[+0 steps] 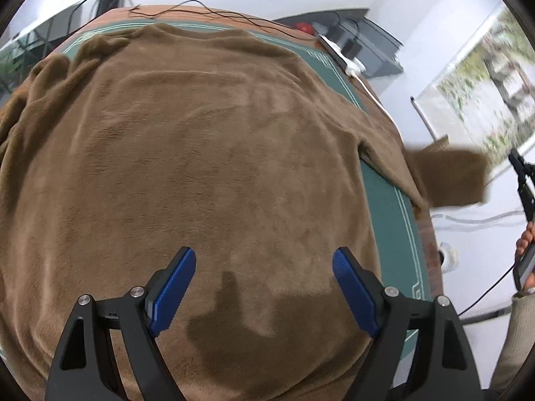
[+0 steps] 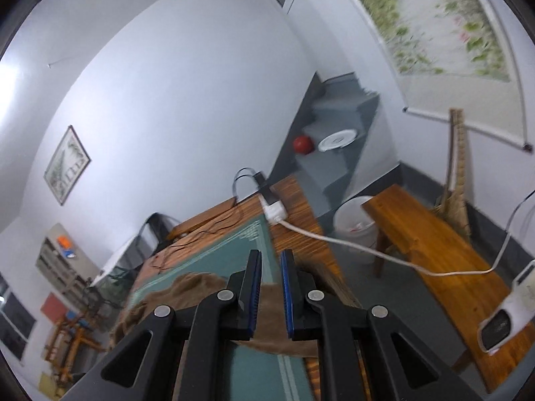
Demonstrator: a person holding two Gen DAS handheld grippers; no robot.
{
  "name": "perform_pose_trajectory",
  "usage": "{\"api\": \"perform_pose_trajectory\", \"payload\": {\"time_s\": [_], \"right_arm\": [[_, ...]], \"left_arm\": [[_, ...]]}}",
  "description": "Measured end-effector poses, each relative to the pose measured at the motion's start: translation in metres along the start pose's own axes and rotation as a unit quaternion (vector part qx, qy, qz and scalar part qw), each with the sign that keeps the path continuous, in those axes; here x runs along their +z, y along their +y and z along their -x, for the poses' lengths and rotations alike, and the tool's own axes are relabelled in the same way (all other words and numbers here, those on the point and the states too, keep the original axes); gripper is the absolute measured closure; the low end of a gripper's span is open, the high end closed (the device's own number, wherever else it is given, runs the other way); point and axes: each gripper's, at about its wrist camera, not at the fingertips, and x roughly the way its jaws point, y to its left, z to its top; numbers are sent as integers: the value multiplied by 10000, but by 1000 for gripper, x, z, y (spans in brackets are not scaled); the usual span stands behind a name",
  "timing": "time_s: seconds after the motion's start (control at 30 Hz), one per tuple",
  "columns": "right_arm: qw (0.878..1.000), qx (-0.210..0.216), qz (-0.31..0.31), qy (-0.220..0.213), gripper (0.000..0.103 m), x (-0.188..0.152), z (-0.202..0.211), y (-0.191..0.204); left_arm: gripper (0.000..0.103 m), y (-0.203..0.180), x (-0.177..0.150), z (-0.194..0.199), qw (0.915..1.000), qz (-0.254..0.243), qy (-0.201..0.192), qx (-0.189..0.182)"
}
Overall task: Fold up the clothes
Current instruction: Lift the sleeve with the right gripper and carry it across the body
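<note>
A brown fleece sweater (image 1: 200, 153) lies spread flat over the green mat (image 1: 394, 220), neckline at the far side. My left gripper (image 1: 264, 260) hovers above its near hem, open and empty, its shadow on the fabric. The right sleeve (image 1: 451, 177) sticks out past the table's right edge, lifted and blurred. My right gripper (image 2: 270, 267) is off the table's right side, jaws narrowly apart with nothing visibly pinched; the brown sleeve (image 2: 267, 304) lies under its fingers. It also shows at the edge of the left wrist view (image 1: 521, 173), held in a hand.
The wooden table (image 2: 301, 207) carries a white power strip (image 2: 272, 212) with its white cable and thin black wires (image 1: 200, 10) along the far edge. A wooden bench (image 2: 434, 244), a white bin (image 2: 354, 220) and a broom (image 2: 458, 173) stand to the right.
</note>
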Motion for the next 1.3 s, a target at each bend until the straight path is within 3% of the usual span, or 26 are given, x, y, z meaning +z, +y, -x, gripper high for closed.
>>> {"api": "perform_pose_trajectory", "payload": {"time_s": [0.17,0.27,0.33,0.37,0.4,0.47,0.5,0.6,0.73,0.93,0.97,1.03,1.1,1.2,1.3], "right_arm": [[9987,490,98,46,90,-3,-10,32],[9988,410,242,87,89,-7,-14,43],[9995,229,26,231,87,-12,-19,29],[9995,91,-85,299,75,-16,-22,20],[9991,-136,-201,360,47,-22,-24,9],[9950,-837,-173,516,17,-40,-28,-7],[9915,-1135,-36,634,17,-51,-31,-11],[9811,-1358,750,1154,17,-87,-46,-3],[9567,-1234,2109,1582,17,-125,-75,28],[9199,-1423,2810,2338,18,-150,-142,13],[9150,-1461,2778,2537,23,-152,-152,4],[9132,-1462,2555,2818,39,-152,-165,-15],[9202,-1439,2268,2848,63,-146,-164,-29],[9310,-1383,1947,2761,73,-133,-155,-41],[9428,-1314,1684,2558,76,-120,-142,-45]], "left_arm": [[16,10,12,11,9998,179,-128,-8],[16,14,18,13,9999,123,-114,19],[16,18,20,14,9999,118,-75,26],[16,21,20,15,9999,119,-60,27],[16,23,21,15,9999,113,-46,38],[16,30,20,16,9999,112,8,74],[16,31,20,14,9999,128,44,89],[16,37,20,10,9996,175,153,133],[16,27,19,4,9997,130,200,99],[16,8,12,6,9999,-26,147,38],[16,6,11,8,9999,-12,124,51],[16,8,6,13,9999,60,87,90],[16,12,2,15,9997,163,72,137],[16,21,-5,15,9991,363,100,200],[16,23,-5,13,9988,429,132,185]]}}
